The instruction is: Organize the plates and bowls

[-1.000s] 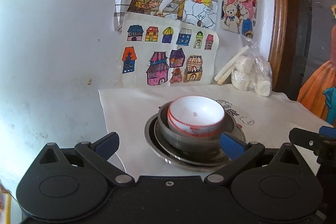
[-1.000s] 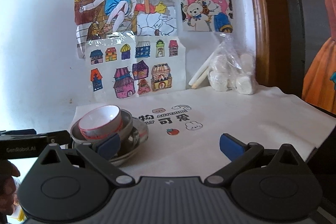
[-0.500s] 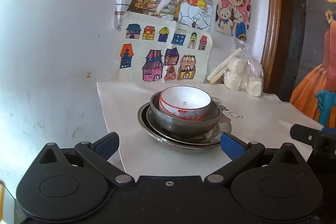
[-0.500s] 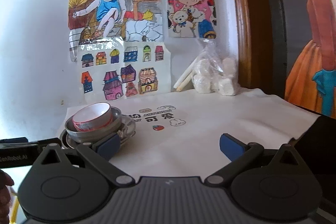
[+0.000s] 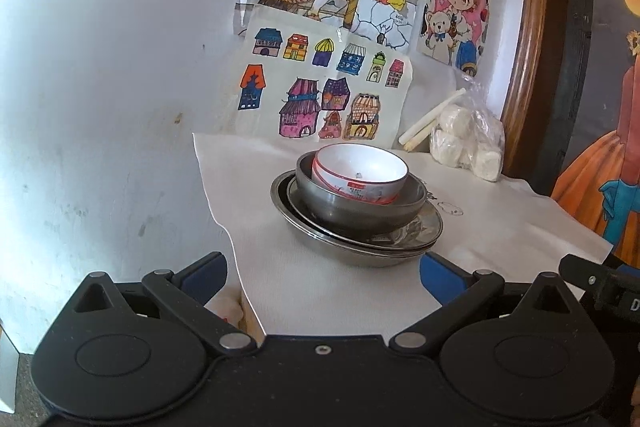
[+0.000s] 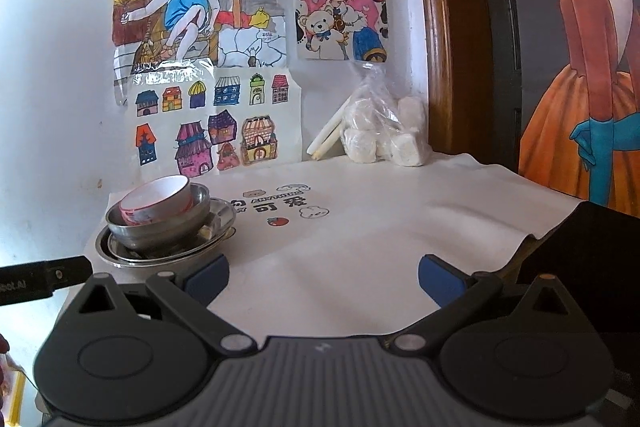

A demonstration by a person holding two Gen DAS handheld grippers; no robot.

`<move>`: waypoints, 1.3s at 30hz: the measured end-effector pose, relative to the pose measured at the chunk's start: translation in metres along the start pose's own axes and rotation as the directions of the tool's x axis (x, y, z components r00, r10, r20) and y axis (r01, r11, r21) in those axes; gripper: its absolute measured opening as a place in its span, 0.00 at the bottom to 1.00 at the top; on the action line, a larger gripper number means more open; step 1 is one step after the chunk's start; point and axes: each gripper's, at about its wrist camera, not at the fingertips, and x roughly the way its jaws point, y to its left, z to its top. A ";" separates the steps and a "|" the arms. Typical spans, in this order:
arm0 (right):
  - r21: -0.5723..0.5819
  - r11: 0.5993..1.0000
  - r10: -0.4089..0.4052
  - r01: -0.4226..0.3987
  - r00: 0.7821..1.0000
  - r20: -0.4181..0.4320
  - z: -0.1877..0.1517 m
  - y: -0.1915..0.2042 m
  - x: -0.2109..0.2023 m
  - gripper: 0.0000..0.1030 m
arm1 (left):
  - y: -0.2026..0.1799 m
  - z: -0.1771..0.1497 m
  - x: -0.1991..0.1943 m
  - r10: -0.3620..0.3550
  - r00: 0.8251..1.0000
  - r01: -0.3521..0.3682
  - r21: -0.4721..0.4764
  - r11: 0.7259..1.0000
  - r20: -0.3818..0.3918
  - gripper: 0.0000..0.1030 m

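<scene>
A white bowl with red bands [image 5: 360, 173] [image 6: 158, 201] sits tilted inside a steel bowl [image 5: 360, 205] [image 6: 160, 223]. That steel bowl rests on stacked steel plates [image 5: 416, 231] [image 6: 218, 227] at the left part of the cloth-covered table [image 5: 320, 291] [image 6: 360, 247]. My left gripper [image 5: 323, 277] is open and empty, held back from the stack near the table's front edge. My right gripper [image 6: 322, 279] is open and empty too, off to the right of the stack and above bare cloth.
A clear bag of white lumps with white sticks [image 5: 466, 143] [image 6: 380, 137] leans at the back wall. Children's drawings [image 5: 324, 91] [image 6: 216, 123] hang on the wall behind. A wooden frame [image 6: 440, 27] and a dark painted panel [image 6: 580, 47] stand at the right.
Both grippers have drawn back and away from the stack, which now looks smaller and farther off. The bowls and plates have not moved.
</scene>
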 end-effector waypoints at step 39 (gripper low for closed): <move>-0.017 1.000 0.010 -0.010 1.000 -0.027 -0.002 0.003 0.007 1.00 | -0.003 -0.006 0.003 0.023 0.999 -0.023 0.029 0.999 -0.023 0.99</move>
